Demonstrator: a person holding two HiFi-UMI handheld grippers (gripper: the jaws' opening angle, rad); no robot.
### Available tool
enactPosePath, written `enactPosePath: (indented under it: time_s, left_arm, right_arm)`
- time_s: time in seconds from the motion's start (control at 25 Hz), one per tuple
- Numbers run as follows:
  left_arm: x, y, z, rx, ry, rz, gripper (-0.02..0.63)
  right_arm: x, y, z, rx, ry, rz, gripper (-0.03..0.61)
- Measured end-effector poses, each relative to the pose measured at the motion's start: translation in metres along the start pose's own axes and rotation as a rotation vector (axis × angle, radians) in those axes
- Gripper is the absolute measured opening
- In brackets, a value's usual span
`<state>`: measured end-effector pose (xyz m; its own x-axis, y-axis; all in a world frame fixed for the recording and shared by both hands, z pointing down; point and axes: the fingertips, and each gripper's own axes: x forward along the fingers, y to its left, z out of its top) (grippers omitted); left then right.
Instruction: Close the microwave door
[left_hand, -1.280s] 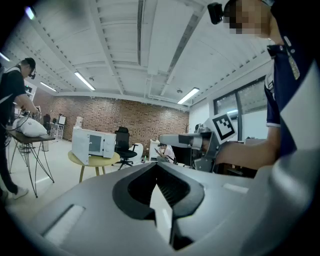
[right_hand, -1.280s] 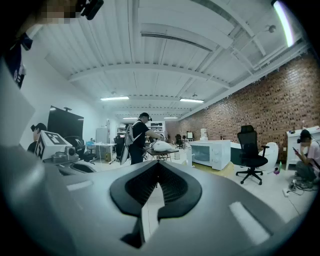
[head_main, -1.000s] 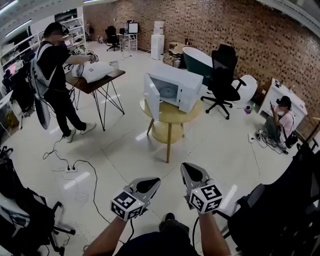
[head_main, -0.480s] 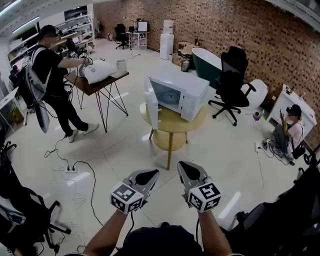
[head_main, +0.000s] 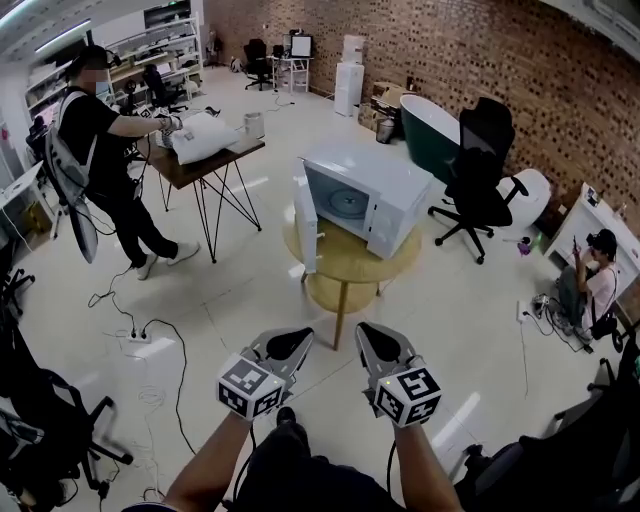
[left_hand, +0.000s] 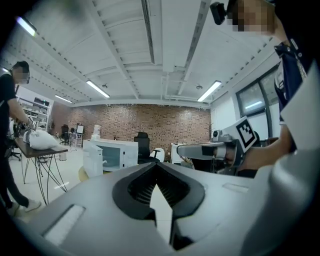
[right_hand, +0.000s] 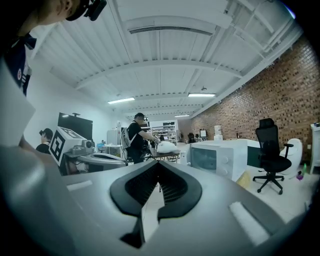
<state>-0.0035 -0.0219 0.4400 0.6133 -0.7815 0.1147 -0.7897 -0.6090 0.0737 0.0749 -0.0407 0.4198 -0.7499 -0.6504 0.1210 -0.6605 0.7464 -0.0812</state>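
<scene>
A white microwave (head_main: 372, 193) stands on a round wooden table (head_main: 352, 262) in the middle of the room. Its door (head_main: 306, 222) hangs wide open to the left, showing the cavity. My left gripper (head_main: 291, 344) and right gripper (head_main: 371, 338) are held side by side low in the head view, well short of the table. Both are shut with nothing between the tips. The left gripper view shows the microwave (left_hand: 118, 152) far off, with its door (left_hand: 93, 160) open. In the right gripper view the microwave (right_hand: 220, 157) sits to the right.
A person (head_main: 100, 150) works at a dark table (head_main: 210, 160) on the left. A black office chair (head_main: 482, 170) stands right of the microwave, and another person (head_main: 595, 278) sits by the right wall. A power strip (head_main: 140, 336) with cables lies on the floor.
The microwave and its table have come nearer and shifted slightly right in the head view. Both grippers keep their places and stay shut.
</scene>
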Motion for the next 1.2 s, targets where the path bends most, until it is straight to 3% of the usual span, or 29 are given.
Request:
enactPosePath:
  time_s: [0.8, 1.2]
  left_arm:
    - [0.134, 0.196, 0.031, 0.035, 0.025, -0.064, 0.003]
    - [0.163, 0.263, 0.011, 0.007, 0.097, 0.004, 0.003]
  right_arm:
    - [0.169, -0.117, 0.030, 0.009, 0.015, -0.117, 0.002]
    - [0.211, -0.156, 0.032, 0.023, 0.013, -0.122, 0.002]
